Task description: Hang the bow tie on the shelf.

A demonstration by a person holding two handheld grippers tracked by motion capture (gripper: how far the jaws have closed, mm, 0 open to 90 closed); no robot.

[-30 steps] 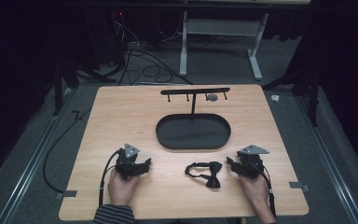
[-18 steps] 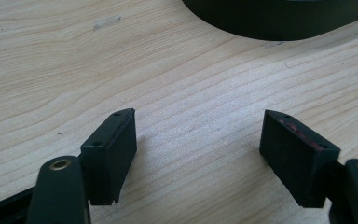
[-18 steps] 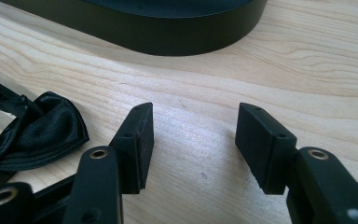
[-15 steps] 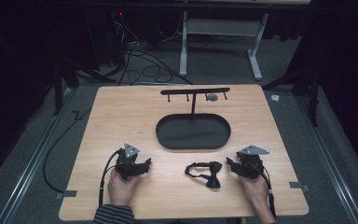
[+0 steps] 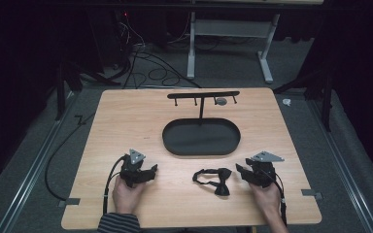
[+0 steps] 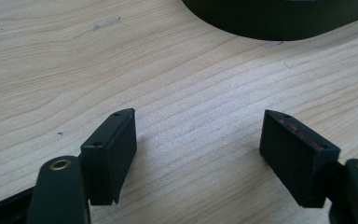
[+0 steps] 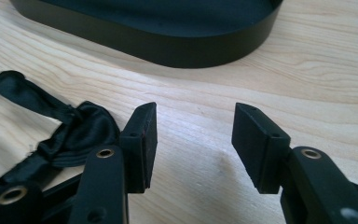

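Black satin bow tie (image 5: 212, 178): lies just before the black oval tray (image 5: 201, 138). Right gripper (image 5: 240, 171), beside the tie: jaws apart, just been closing, nothing between. Left gripper (image 5: 151, 171): wide open, empty.

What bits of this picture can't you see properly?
- Bow tie: in the right gripper view, the right hand-held gripper and the picture's left edge hide part of it.
- Small grey thing on the black rack: too small in the high view to identify.
- Black tray: cut off by the top edge in the left gripper view.
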